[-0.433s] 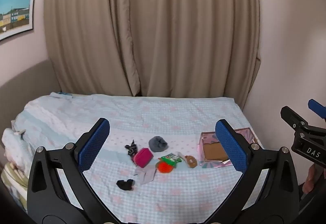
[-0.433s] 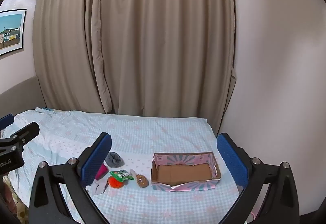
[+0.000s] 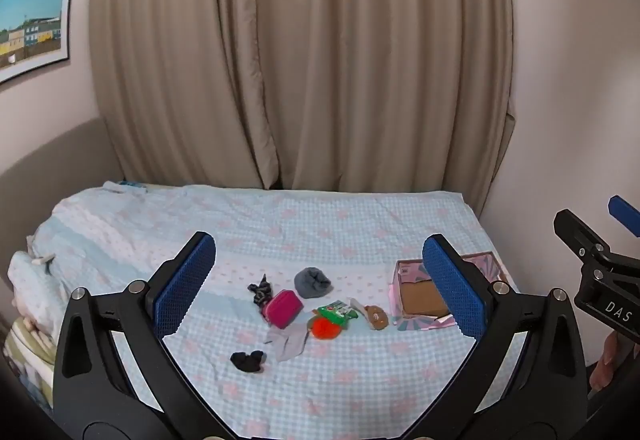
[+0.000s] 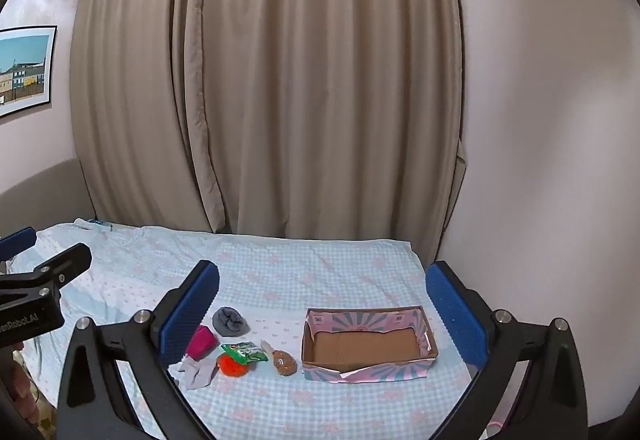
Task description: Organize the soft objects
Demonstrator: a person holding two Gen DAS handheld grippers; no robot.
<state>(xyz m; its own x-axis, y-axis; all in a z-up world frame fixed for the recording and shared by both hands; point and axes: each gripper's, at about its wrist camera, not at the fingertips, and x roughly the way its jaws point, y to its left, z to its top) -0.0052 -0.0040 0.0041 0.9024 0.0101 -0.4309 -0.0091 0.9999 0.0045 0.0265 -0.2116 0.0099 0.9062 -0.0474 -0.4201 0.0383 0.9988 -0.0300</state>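
- I count seven soft things clustered mid-bed: one grey bundle (image 3: 312, 282), one pink pouch (image 3: 283, 308), one orange puff (image 3: 325, 328), one green packet (image 3: 337, 311), one brown plush (image 3: 376, 316), one black sock (image 3: 248, 361), one pale cloth (image 3: 289, 342).
- One open cardboard box (image 4: 366, 347) lies at their 3 o'clock, apart from them.
- One checked bedsheet (image 3: 340, 224) lies beneath; curtains (image 3: 304, 51) hang at 12 o'clock.
- My left gripper (image 3: 320, 284) and right gripper (image 4: 322, 310) both hover with fingers spread wide, holding nothing.

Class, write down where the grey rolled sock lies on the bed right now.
In both views the grey sock sits at the far edge of the pile, just behind the pink pouch, well left of the cardboard box.
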